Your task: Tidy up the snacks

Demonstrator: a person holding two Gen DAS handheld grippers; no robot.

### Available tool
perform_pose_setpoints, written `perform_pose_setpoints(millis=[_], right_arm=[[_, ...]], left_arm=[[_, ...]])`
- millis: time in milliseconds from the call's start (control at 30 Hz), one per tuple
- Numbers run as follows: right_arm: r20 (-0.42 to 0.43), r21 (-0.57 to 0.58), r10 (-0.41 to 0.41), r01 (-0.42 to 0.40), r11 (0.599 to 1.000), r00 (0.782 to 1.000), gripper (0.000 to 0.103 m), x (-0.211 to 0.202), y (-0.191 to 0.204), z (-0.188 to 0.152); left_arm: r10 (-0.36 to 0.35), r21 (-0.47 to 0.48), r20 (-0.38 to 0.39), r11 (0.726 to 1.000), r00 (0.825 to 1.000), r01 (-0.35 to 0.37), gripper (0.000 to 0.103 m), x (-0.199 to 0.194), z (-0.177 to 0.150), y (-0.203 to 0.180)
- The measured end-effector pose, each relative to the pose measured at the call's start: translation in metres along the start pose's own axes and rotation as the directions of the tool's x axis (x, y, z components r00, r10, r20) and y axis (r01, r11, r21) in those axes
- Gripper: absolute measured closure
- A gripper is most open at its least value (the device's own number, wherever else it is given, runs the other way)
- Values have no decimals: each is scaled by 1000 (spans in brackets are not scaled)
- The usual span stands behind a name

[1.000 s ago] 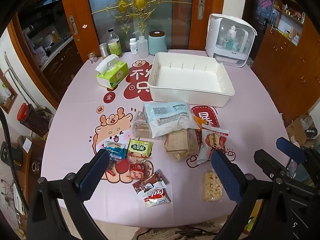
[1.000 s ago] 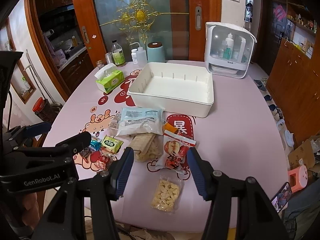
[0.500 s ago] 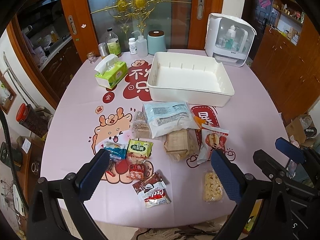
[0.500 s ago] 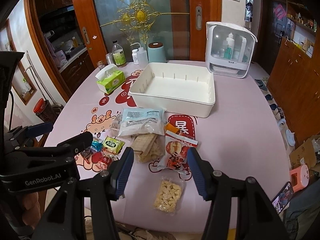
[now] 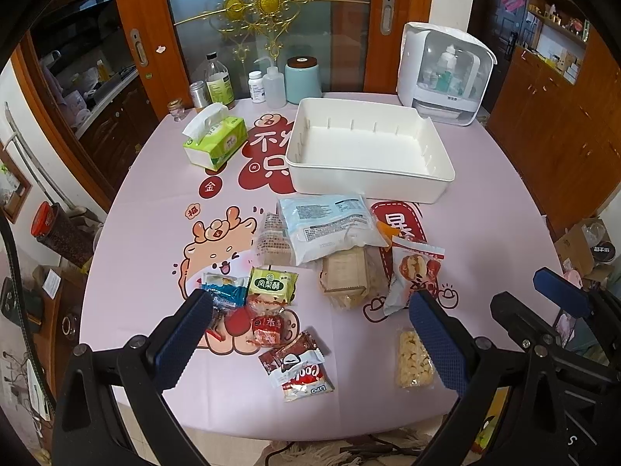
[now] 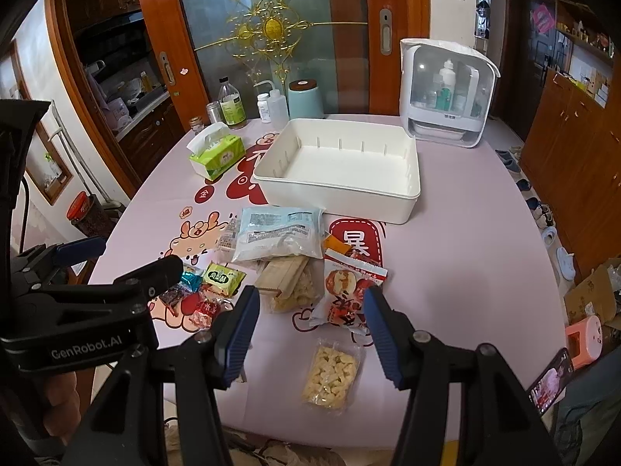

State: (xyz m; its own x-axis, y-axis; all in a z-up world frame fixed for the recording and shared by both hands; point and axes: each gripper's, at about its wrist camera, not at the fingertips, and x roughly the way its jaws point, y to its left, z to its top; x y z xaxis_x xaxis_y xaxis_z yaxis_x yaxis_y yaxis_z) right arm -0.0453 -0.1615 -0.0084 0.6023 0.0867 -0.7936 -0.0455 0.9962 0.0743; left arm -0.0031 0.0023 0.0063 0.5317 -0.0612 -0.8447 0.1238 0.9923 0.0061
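Two grippers, both spread wide and holding nothing, hover over the near edge of the surface (image 5: 485, 209). No snack has gone into the bin (image 5: 368, 147) yet; it sits empty, well ahead of both grippers, past the whole scatter of packets.

My right gripper (image 6: 308, 330) has the clear bag (image 6: 330, 376) of pale pieces just below and between its jaws, with the red packet (image 6: 349, 291) just ahead of it. I judge the clear bag the sensible first pick: it lies alone, touching nothing that I can see, so I can come straight down and pinch it by its middle. It looks soft and loose, so I should close gently and lift slowly, or the contents may slump to one end and slip out.

My left gripper (image 5: 310, 334) has the small sweets ahead of it: the Cool packet (image 5: 302, 372) nearest, a red sweet (image 5: 268, 326) beyond, then the green packet (image 5: 271, 283) and blue packet (image 5: 225, 291). These crowd one another, so I would take the Cool packet first, from the near side.

The big pale bag (image 5: 330, 225) overlaps the cracker pack (image 5: 345, 275); I should lift the top one first.

The two grippers sit close side by side, so I would move one at a time.
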Motion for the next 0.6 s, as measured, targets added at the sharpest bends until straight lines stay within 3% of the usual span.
perform_pose_setpoints(millis=[600], right_arm=[[-3, 7, -6, 6, 1000, 1000, 46, -1, 1, -2]], left_arm=[[-3, 4, -5, 1000, 1000, 3, 3, -1, -1, -2]])
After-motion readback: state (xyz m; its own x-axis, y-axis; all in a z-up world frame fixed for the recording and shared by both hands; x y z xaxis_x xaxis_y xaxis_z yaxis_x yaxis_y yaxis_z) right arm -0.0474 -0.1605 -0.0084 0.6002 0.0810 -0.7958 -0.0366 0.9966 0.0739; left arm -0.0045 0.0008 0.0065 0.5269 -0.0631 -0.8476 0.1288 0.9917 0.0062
